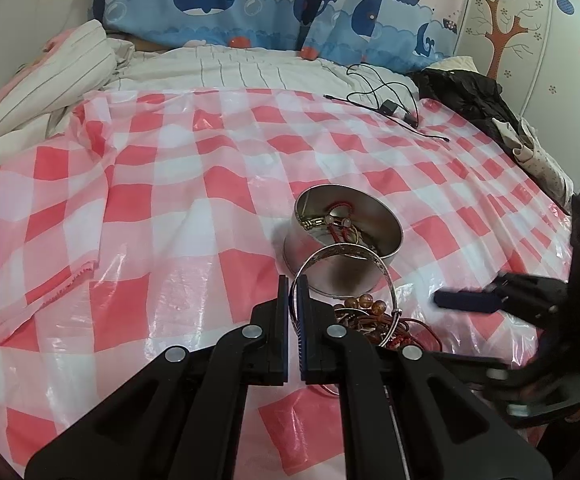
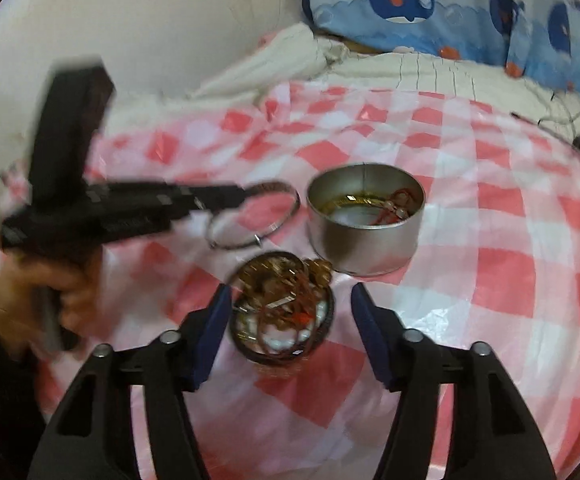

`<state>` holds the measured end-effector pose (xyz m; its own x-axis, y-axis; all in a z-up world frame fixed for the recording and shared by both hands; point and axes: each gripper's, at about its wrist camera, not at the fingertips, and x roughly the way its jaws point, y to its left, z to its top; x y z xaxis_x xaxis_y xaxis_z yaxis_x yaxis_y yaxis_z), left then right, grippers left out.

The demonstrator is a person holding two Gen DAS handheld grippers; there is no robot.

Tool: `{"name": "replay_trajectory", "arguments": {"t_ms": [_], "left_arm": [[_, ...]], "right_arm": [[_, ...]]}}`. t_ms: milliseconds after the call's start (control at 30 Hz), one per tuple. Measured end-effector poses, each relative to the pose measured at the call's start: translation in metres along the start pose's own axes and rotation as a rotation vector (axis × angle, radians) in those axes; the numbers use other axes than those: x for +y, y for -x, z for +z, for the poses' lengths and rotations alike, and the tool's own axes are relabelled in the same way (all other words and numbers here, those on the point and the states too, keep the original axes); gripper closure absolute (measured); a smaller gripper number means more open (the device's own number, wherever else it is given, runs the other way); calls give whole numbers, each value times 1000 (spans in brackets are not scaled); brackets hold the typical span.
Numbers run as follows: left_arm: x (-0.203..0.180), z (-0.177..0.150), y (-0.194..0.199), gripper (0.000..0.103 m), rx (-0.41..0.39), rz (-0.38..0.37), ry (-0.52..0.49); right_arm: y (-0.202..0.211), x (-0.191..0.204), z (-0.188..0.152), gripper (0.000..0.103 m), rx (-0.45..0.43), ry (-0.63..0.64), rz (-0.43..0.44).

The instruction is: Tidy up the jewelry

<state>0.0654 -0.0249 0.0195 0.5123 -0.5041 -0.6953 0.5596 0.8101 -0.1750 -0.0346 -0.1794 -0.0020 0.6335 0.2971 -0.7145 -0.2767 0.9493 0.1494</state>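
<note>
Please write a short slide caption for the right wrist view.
Open right gripper hovers over a jewelry-filled lid beside the silver tin; left gripper holds a bangle.

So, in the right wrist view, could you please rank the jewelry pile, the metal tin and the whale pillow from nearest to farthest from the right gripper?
1. Jewelry pile, between the open right gripper fingers.
2. Metal tin, just beyond, slightly right.
3. Whale pillow, at the far top.

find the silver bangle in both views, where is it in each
Left wrist view: silver bangle low centre, clamped in the left gripper, in front of the silver tin.
Right wrist view: bangle centre-left, left of that tin.
Shared landmark: the tin.
</note>
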Motion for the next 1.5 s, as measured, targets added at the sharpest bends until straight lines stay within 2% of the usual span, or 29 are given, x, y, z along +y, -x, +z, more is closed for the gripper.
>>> {"name": "replay_trajectory", "arguments": {"t_ms": [33, 67, 100, 167, 267, 333, 433, 667, 900, 1200, 1300, 1500], "left_arm": [[0, 0, 0, 100, 0, -1, 0], [0, 0, 0, 100, 0, -1, -1], [-1, 0, 0, 100, 0, -1, 0], [0, 0, 0, 100, -2, 0, 3], [0, 0, 0, 100, -5, 3, 8], [0, 0, 1, 100, -7, 4, 8], [0, 0, 0, 100, -5, 4, 7], [-2, 5, 1, 100, -17, -1, -5], [-15, 34, -12, 100, -33, 3, -46], [-38, 58, -57, 99, 13, 7, -115], [-40, 64, -78, 97, 60, 29, -142], [-21, 63, -71, 95, 58, 50, -110]], "right_arm": [[-7, -1, -2, 74, 25, 0, -7], [-11, -3, -3, 99, 36, -2, -5], [-10, -4, -4, 99, 24, -6, -3], [0, -9, -2, 101, -21, -43, 64], [26, -29, 3, 101, -143, -157, 260], [42, -37, 7, 101, -216, -201, 346], [60, -47, 8, 101, -296, -240, 412], [55, -52, 17, 101, -265, -256, 351], [62, -71, 37, 101, -302, -287, 327], [55, -91, 58, 100, -301, -301, 299], [48, -93, 68, 100, -291, -292, 295], [27, -93, 87, 100, -267, -287, 324]]}}
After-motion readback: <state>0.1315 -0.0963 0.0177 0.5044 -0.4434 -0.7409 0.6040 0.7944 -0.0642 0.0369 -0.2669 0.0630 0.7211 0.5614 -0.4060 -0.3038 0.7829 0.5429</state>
